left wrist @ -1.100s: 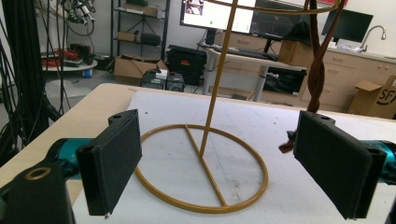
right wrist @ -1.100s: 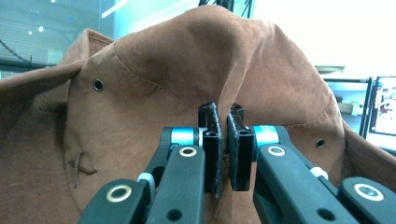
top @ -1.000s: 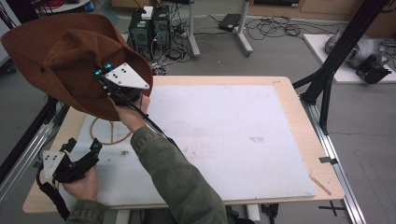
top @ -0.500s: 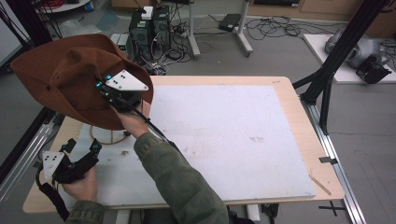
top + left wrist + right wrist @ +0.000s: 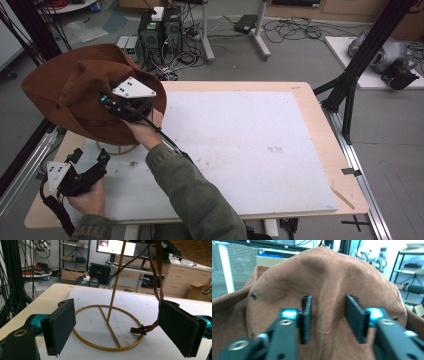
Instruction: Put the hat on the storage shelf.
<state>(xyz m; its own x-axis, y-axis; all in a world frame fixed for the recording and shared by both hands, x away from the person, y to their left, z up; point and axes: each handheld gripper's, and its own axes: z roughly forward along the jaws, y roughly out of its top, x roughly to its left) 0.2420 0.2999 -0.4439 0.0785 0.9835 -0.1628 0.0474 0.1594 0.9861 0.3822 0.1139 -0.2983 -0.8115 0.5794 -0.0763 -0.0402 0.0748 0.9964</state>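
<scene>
White mat (image 5: 260, 150) mostly bare (hat (image 5: 75, 95) over left edge).

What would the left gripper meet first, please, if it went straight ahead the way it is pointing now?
Most likely the yellow wire stand: its base ring lies directly ahead between the open left gripper jaws, the upright rod behind it. Depth is uncertain; the hanging brown strap is near the right jaw.

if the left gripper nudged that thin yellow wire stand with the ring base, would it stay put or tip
The thin yellow wire stand probably slides or tips easily: it is a slim rod on an open ring base, so likely light. The brown suede hat, held by the right gripper, sits high above it, and its brown chin cord trails onto the base, so a snag might drag it.
</scene>
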